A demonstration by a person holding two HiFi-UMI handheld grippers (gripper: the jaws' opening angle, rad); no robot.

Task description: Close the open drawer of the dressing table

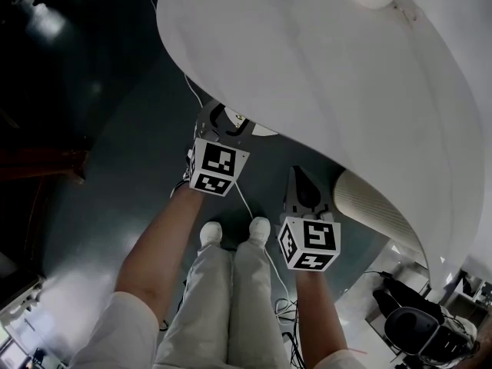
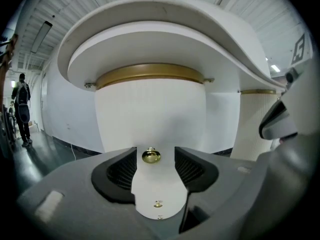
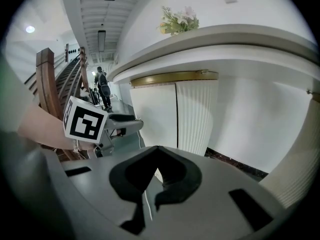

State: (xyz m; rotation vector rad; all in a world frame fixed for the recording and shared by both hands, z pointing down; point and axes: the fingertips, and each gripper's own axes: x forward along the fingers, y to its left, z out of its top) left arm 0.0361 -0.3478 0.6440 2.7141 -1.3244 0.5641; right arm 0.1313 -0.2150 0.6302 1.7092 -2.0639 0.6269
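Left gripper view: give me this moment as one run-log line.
left tool open, brass knob between jaws | right tool shut, empty | white drawer front straight ahead

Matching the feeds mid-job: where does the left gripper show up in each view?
Head view: left gripper is centre-left, reaching under the table edge.
Left gripper view: bottom centre, jaws apart either side of a brass knob.
Right gripper view: left of centre, beside its marker cube.
Shared landmark: the dressing table's curved white top.
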